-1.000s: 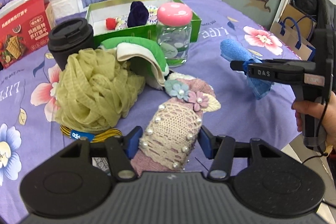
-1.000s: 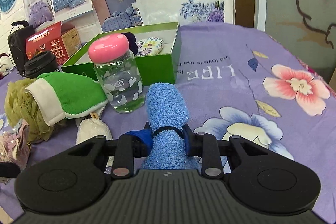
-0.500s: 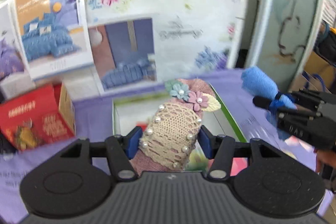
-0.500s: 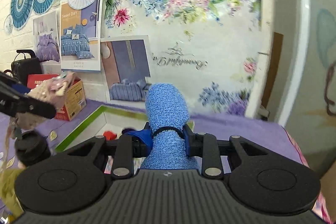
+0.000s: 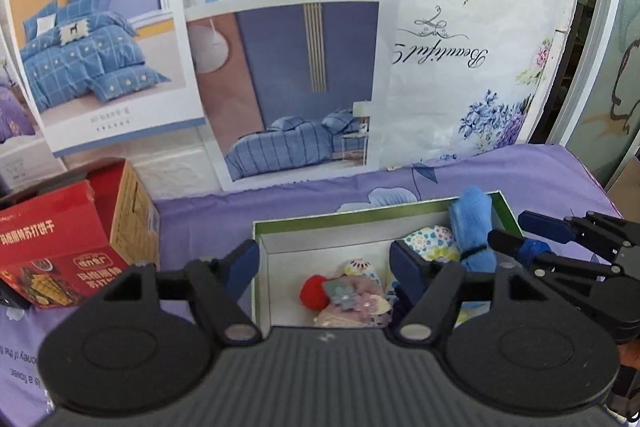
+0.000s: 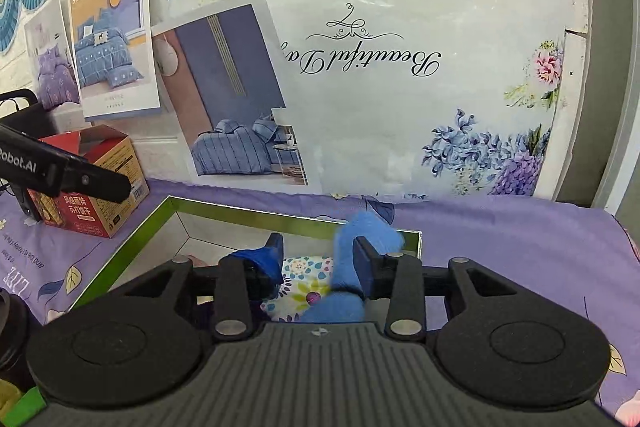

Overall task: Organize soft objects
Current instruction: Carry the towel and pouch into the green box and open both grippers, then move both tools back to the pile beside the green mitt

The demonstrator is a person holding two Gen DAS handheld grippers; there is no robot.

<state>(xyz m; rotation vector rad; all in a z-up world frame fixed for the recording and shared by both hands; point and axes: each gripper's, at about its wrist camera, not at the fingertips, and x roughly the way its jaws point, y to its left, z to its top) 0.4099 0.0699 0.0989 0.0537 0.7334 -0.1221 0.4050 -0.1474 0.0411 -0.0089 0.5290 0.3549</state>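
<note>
Left gripper (image 5: 324, 263) spread wide and empty, poised above a green box (image 5: 360, 217) on a purple flowered cloth (image 5: 200, 211). Directly beneath, on the white floor of the box: a lace pouch with fabric flowers (image 5: 354, 301), touching a red pompom (image 5: 315, 291). Right gripper (image 6: 318, 259) parted too, over the box's far right corner (image 6: 240, 213), a blue towel roll (image 6: 352, 267) between its jaws and leaning against the right pad, no longer squeezed. Seen from the left wrist, that same roll (image 5: 472, 227) propped upright against the corner wall, bound by a thin black band, beside a flower-print cushion (image 5: 430, 241). To the left of the box, a red cracker carton (image 5: 60, 251) with its flap open. Behind, against the wall, bedding posters (image 5: 300, 87) and a floral plastic sheet (image 6: 400, 59) with cursive lettering. At the lower left edge of the right wrist view, the rim of a dark cup (image 6: 12, 327).
</note>
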